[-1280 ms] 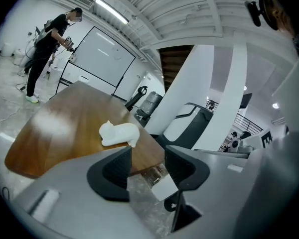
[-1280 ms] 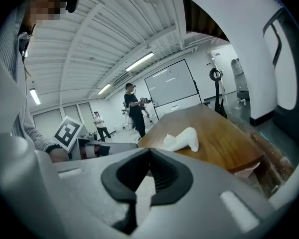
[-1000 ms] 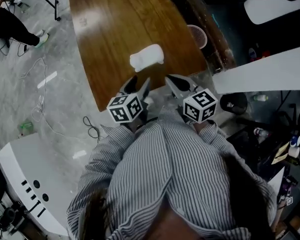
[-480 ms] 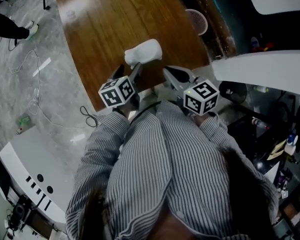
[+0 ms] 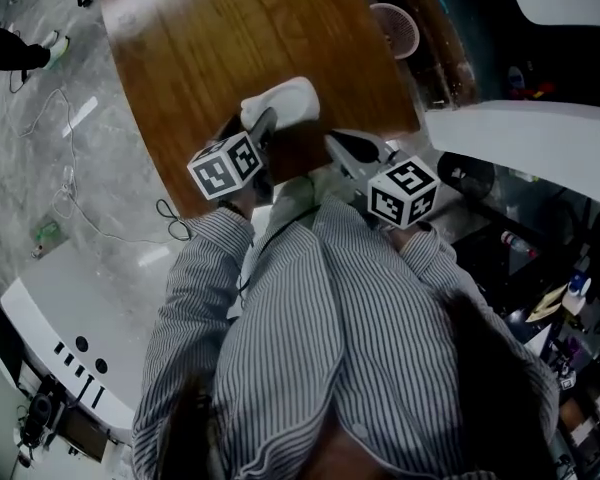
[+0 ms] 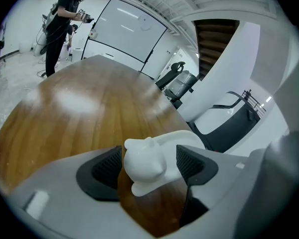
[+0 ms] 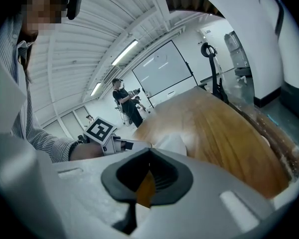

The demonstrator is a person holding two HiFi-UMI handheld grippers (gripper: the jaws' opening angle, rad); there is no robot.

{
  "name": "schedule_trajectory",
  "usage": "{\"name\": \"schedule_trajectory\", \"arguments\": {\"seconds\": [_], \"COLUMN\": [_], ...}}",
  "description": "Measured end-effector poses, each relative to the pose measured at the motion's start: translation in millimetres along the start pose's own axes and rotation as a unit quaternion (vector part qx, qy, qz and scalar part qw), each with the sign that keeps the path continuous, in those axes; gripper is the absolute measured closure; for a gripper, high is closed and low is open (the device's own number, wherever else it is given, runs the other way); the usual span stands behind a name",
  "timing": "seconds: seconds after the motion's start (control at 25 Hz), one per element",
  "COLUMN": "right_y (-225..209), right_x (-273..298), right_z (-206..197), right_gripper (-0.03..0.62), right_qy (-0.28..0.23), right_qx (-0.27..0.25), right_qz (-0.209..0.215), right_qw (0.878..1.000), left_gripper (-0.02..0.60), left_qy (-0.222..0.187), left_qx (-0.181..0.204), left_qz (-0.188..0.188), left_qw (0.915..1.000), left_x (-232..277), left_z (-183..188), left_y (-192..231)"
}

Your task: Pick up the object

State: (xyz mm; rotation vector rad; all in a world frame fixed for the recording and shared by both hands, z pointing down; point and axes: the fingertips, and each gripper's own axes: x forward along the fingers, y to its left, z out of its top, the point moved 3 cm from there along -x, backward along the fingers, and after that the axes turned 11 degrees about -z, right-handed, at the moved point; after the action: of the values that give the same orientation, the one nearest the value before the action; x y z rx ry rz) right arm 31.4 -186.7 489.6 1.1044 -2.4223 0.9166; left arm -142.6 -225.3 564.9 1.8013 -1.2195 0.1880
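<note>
The white figure (image 5: 280, 102) (cat-like, head toward the person) lies on the wooden table (image 5: 220, 38) near its front edge. The left gripper (image 5: 252, 128) straddles its head, jaws spread, a gap showing at one pad. The right gripper (image 5: 346, 149), jaws pressed together on nothing, hangs just beside, apart from the figure. A cable (image 5: 72, 183) trails on the floor; a round mesh basket (image 5: 395, 30) stands by the table's right edge.

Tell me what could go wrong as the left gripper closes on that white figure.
1. Only the rounded head end of the white figure sits between the fingers of the left gripper, so it may pivot or slip when lifted.
2. It lies nearer one finger than the other, so closing may shove it sideways across the table first.
</note>
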Motion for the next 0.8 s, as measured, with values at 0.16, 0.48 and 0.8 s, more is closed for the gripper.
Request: {"name": "schedule_trajectory", "arguments": {"seconds": [0.16, 0.48, 0.8], "right_y": [-10, -21, -26], "right_x": [5, 12, 12], "right_z": [-2, -6, -9], "right_gripper": [0.592, 0.592, 0.592], "right_qy": [0.002, 0.01, 0.011], "right_qx": [0.01, 0.029, 0.039], "right_qz": [0.005, 0.017, 0.029], "right_qw": [1.0, 0.999, 0.999], "left_gripper": [0.245, 0.291, 0.298], "left_qy": [0.024, 0.037, 0.035], "left_qx": [0.008, 0.015, -0.012], "left_qz": [0.034, 0.05, 0.046], "left_qw": [0.9991, 0.998, 0.9983], "left_x": [9, 13, 15], "left_z": [-4, -6, -11], "left_y": [5, 5, 6]}}
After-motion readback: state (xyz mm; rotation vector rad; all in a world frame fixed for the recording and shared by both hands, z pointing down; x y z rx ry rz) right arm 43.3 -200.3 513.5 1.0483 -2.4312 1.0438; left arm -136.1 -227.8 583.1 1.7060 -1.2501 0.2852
